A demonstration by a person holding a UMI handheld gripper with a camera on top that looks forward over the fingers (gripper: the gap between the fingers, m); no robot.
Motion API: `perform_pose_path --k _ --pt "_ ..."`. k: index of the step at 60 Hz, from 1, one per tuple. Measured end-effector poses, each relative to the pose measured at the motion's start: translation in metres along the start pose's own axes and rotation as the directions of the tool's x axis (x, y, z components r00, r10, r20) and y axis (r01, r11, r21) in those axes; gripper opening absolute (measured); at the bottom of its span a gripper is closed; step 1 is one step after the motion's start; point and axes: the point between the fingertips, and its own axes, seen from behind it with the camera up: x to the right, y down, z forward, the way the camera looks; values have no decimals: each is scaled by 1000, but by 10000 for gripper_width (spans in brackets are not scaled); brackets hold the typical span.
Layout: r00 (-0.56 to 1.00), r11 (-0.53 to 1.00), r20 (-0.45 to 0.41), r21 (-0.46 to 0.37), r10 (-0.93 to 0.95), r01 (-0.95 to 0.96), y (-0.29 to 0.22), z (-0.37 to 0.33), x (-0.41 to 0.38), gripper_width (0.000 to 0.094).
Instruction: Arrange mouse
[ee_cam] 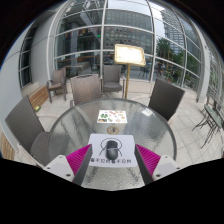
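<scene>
A dark computer mouse (112,149) lies on a white printed sheet (112,141) at the near side of a round glass table (70,125). The sheet has a dark arc drawn around the mouse and a line of text below it. My gripper (111,163) is open wide above the table's near edge. Its pink pads (73,160) show on both sides. The mouse lies about level with the fingertips, with a broad gap on either side. Neither finger touches it.
A small white and green card (110,116) lies further across the table. Grey chairs (85,88) ring the table, one at the left (25,125) and one at the right (165,100). A sign stand (128,55) and a glass wall lie beyond.
</scene>
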Motion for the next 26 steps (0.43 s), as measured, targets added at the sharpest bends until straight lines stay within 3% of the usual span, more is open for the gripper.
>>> perform_pose_path --k 26 --pt "1000 1000 -19 -15 15 -16 41 -55 6 858"
